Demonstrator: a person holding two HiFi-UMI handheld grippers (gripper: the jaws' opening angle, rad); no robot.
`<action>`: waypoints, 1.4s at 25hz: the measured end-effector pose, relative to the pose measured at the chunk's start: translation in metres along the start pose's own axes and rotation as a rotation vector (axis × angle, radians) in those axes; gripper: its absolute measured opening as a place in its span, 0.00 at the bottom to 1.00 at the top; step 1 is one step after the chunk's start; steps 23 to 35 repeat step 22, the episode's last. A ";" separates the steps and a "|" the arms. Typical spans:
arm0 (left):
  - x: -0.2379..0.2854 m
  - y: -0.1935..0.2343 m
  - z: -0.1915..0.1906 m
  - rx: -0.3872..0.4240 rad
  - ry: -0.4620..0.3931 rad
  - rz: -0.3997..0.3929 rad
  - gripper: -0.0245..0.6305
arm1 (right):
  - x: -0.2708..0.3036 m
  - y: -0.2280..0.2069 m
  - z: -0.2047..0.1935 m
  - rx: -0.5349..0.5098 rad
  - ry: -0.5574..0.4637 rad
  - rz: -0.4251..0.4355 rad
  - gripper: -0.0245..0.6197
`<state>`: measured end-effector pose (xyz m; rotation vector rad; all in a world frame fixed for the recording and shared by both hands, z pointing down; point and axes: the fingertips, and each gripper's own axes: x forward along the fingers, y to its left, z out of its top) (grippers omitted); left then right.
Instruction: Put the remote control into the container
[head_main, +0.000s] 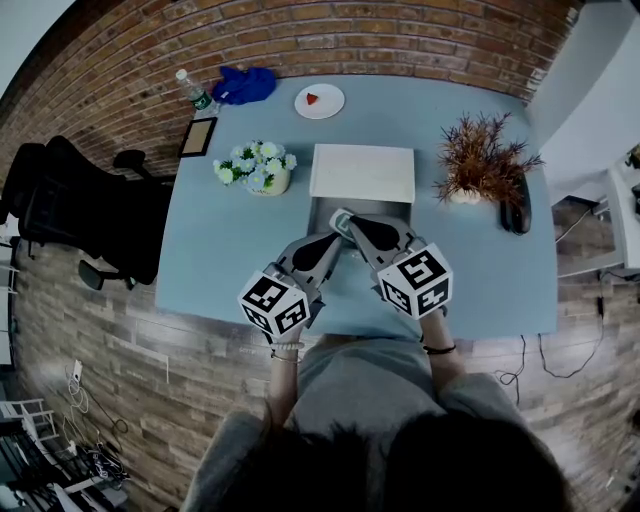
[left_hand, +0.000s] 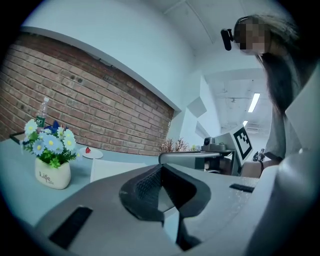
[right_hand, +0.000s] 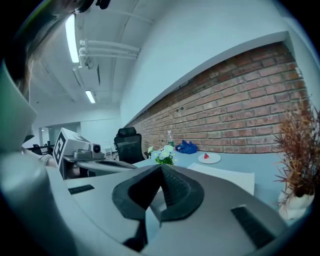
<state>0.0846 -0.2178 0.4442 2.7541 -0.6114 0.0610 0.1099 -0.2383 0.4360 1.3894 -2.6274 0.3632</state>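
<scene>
Both grippers are empty, jaws pressed together. The left gripper and right gripper hover tip to tip over the near middle of the blue table, just short of the white rectangular container. What looks like the remote control, a dark bar, lies well off to the right beside the dried plant, its long axis running away from the person. The right gripper is nearer and would have to open and reach rightward.

Flower pot, plate, bottle, dried plant
</scene>
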 end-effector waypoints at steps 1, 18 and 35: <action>-0.001 -0.001 0.000 0.002 -0.004 0.005 0.04 | -0.002 0.001 0.000 -0.006 -0.006 0.007 0.04; 0.001 -0.028 0.004 0.056 -0.071 0.058 0.04 | -0.028 0.007 0.006 -0.067 -0.096 0.112 0.04; 0.001 -0.032 0.005 0.062 -0.081 0.068 0.04 | -0.033 0.008 0.006 -0.073 -0.100 0.125 0.04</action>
